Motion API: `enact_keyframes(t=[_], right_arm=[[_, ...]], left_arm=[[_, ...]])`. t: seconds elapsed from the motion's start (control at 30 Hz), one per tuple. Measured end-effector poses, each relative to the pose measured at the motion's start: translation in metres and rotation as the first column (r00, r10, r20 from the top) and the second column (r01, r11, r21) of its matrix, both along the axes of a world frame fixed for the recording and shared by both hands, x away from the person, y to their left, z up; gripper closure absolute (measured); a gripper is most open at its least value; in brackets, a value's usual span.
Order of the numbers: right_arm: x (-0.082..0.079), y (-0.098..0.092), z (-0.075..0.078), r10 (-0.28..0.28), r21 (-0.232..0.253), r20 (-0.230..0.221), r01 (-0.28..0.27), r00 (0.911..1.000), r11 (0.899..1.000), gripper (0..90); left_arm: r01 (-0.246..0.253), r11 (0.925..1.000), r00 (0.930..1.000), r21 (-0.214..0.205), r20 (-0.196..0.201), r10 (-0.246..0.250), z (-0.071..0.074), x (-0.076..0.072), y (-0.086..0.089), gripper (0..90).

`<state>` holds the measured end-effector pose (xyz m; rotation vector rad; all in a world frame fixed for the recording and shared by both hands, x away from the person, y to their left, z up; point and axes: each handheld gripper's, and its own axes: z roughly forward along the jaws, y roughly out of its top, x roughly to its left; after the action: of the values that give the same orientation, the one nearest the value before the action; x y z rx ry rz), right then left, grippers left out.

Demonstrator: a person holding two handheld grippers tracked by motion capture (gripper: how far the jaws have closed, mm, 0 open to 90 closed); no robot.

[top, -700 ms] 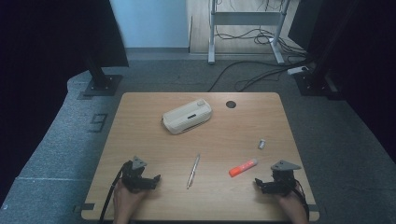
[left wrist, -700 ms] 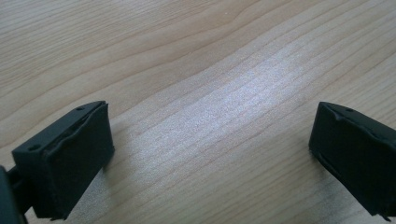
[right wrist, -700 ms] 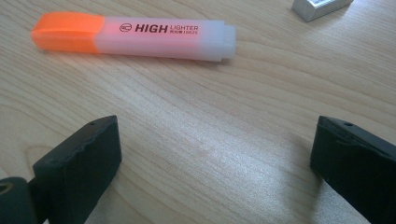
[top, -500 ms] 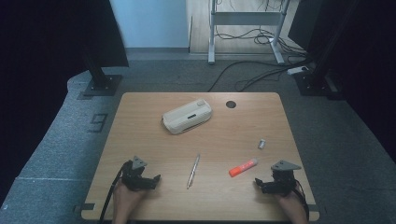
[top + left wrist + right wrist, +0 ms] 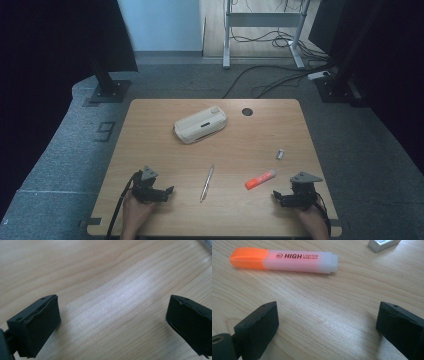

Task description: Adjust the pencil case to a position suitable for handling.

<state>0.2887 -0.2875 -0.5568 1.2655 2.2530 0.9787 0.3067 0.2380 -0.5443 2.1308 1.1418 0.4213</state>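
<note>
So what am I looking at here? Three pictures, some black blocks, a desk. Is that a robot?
No robot: a person at the near edge holds a two-jaw tool in each hand, the left gripper and the right gripper. The high view looks down on the wooden table. The other two pictures come from cameras riding on the grippers; the black blocks are their jaws. Both stand wide open, holding nothing. On the table lie a cream pencil case, a silver pen, an orange highlighter and a small silver block. The right gripper view shows the highlighter just ahead of its jaws.
</note>
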Motion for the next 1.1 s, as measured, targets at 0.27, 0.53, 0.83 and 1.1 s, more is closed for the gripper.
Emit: enact_keyframes(t=[0.27,0.53,0.83,1.1], right_arm=[[0.0,0.0,0.0,-0.002,0.001,0.003,0.002,1.0,1.0,4.9],[0.0,0.0,0.0,-0.005,0.002,0.005,0.005,1.0,1.0,5.5],[0.0,0.0,0.0,-0.005,0.002,0.005,0.005,1.0,1.0,5.6],[0.0,0.0,0.0,-0.004,0.003,0.005,0.004,1.0,1.0,5.7]], left_arm=[[0.035,0.9973,0.9992,-0.065,-0.017,-0.036,0.012,0.009,-0.001,0.0],[0.064,0.9928,0.9977,-0.102,-0.018,-0.066,0.025,0.021,-0.011,0.0],[0.069,0.9926,0.9948,-0.099,-0.067,-0.076,0.038,0.048,-0.023,0.0],[0.094,0.9947,0.9932,-0.041,-0.065,-0.096,0.043,0.069,-0.039,2.1]])
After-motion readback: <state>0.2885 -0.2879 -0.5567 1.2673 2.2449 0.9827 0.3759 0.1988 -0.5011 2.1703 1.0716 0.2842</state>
